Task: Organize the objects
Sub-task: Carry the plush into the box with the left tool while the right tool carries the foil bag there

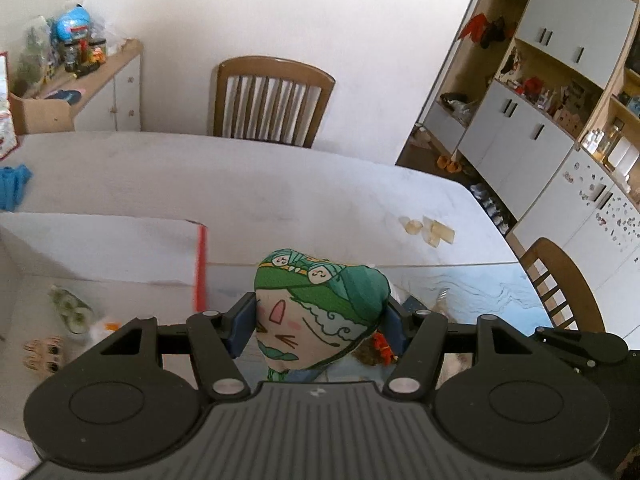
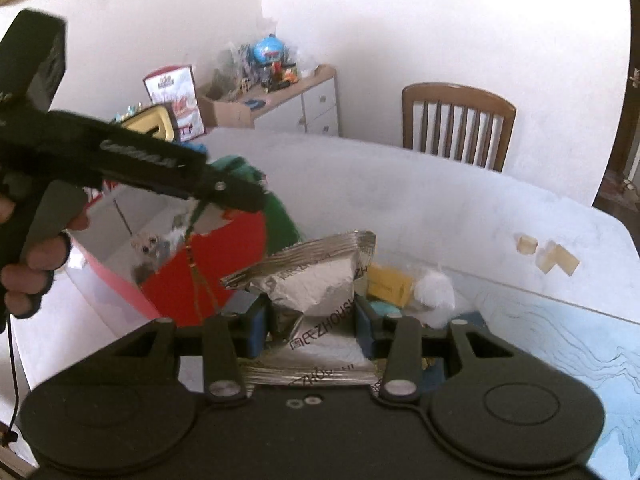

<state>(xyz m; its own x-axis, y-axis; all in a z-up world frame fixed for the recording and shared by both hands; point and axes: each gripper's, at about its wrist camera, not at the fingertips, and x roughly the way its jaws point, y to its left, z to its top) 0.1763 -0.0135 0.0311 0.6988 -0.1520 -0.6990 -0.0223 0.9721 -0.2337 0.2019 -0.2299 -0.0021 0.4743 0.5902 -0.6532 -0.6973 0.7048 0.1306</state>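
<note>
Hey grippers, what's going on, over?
Left gripper shut on green doll. Right gripper shut on silver pouch. Red box open ahead, nothing blocking.

I see a white marble-look table [image 1: 248, 184] filling mid-frame. On it: small translucent yellowish blocks [image 1: 428, 230] at right, a blue cloth [image 1: 12, 186] at far left, and a red-edged white box [image 1: 120, 248] at lower left.

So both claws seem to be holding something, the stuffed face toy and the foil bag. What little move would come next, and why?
Probably the left gripper carries the green-turbaned stuffed face toy leftward over the open white-lined red box and lets go. Small toys already lie in that box, and its opening is beside the toy. The right gripper, shut on the crinkled silver foil bag, could wait its turn.
</note>
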